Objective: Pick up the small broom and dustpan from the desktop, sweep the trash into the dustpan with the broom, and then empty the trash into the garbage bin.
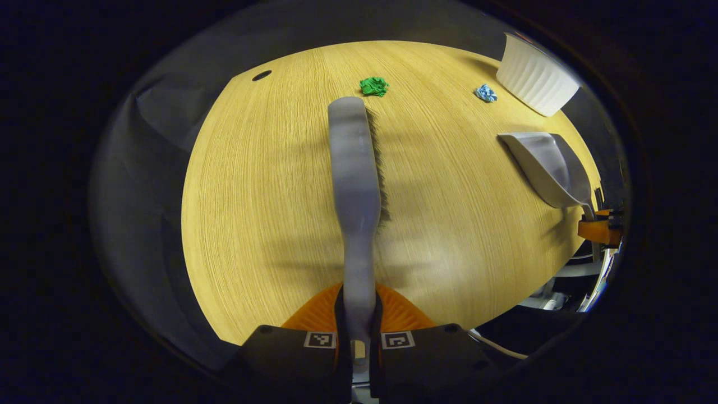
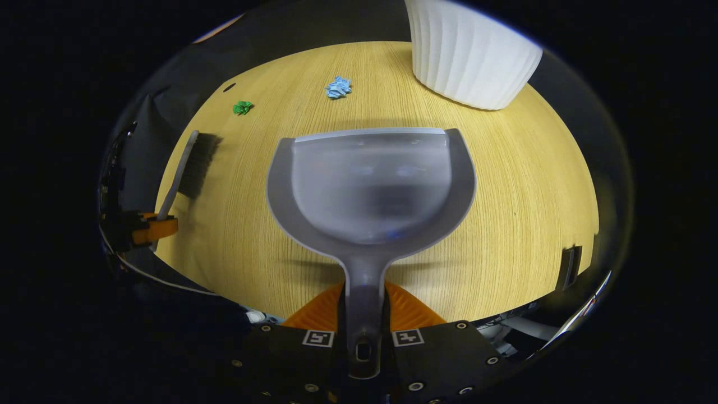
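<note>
My left gripper [image 1: 359, 314] is shut on the handle of the grey small broom [image 1: 353, 168], which points away from me above the wooden desktop [image 1: 252, 196], bristles to the right. My right gripper [image 2: 364, 314] is shut on the handle of the grey dustpan [image 2: 370, 185], held over the desk with its lip facing away. A green paper scrap [image 1: 374, 86] and a blue scrap [image 1: 486, 92] lie on the far part of the desk. In the right gripper view the green scrap [image 2: 242, 107] and blue scrap [image 2: 339, 87] lie beyond the dustpan, with the broom [image 2: 188, 163] at the left.
A white ribbed garbage bin [image 2: 471, 56] stands at the far right of the desk, also seen as the bin [image 1: 535, 76] in the left gripper view. A small dark hole [image 1: 261, 75] marks the desk's far left. A dark small object [image 2: 569, 266] sits at the desk's near right edge.
</note>
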